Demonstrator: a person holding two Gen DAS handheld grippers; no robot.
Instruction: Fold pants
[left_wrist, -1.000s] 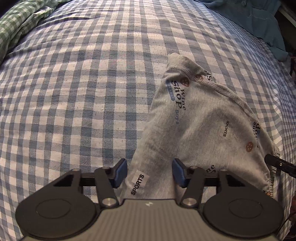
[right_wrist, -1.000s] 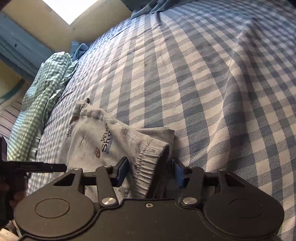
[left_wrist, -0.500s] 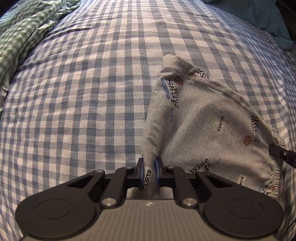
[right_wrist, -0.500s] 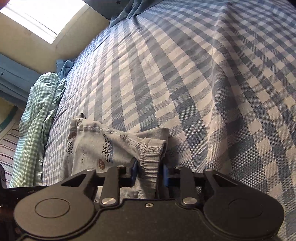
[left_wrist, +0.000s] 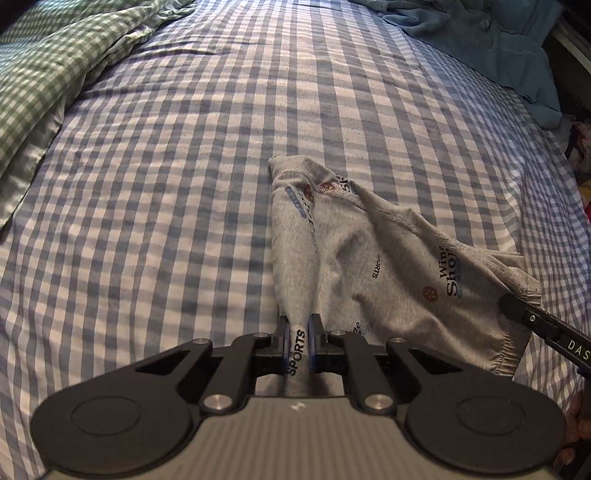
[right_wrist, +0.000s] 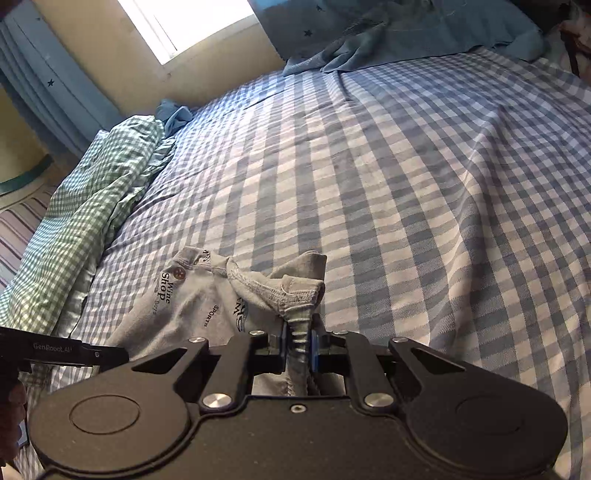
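Two grippers clamped on the grey pants (left_wrist: 369, 258), jaws having just closed onto cloth. Left gripper (left_wrist: 298, 341) pinched on a narrow fold printed SPORTS; right gripper (right_wrist: 298, 341) pinched on the gathered elastic waistband. Pants partly lifted and bunched between both, far end trailing on the checked bed (left_wrist: 166, 184), toward its near edge. Green checked blanket (left_wrist: 44, 66) heaped along the left edge; blue cloth (left_wrist: 498, 40) crumpled at the far right corner.
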